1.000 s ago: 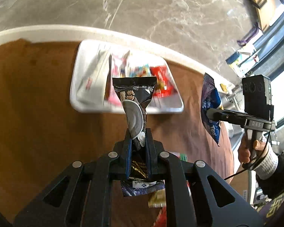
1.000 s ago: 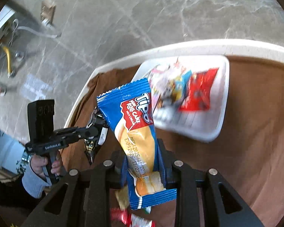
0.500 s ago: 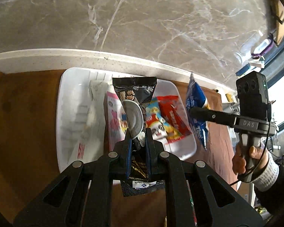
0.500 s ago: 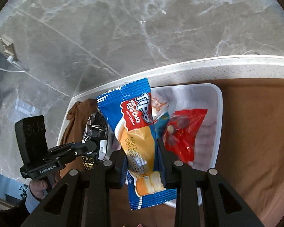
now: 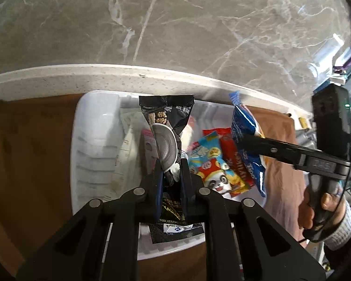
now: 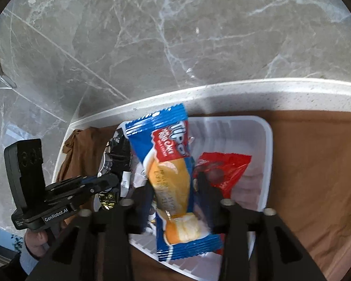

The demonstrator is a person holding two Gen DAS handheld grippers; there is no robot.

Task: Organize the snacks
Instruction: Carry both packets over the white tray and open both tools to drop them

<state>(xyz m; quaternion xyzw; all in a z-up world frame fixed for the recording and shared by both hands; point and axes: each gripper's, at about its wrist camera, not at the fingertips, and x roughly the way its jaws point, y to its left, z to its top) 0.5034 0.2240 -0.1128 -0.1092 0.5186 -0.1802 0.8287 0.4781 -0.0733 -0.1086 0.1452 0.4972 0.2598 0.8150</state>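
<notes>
While both hover over the tray (image 5: 93,126), left gripper (image 5: 171,171) clamps the black packet (image 5: 166,121)

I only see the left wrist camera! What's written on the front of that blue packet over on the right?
Observer: The right wrist view shows the blue packet face-on: "Tipo" in white on a red patch, above a picture of a golden cake roll.
Operator: Whoa! What does my left gripper look like from there?
Observer: The left gripper, which pinches the black packet, has a "GenRobot.AI" label on its side.
Operator: Who's holding it?
Observer: A left hand is wrapped round its handle, with a pale blue-grey cuff.
</notes>
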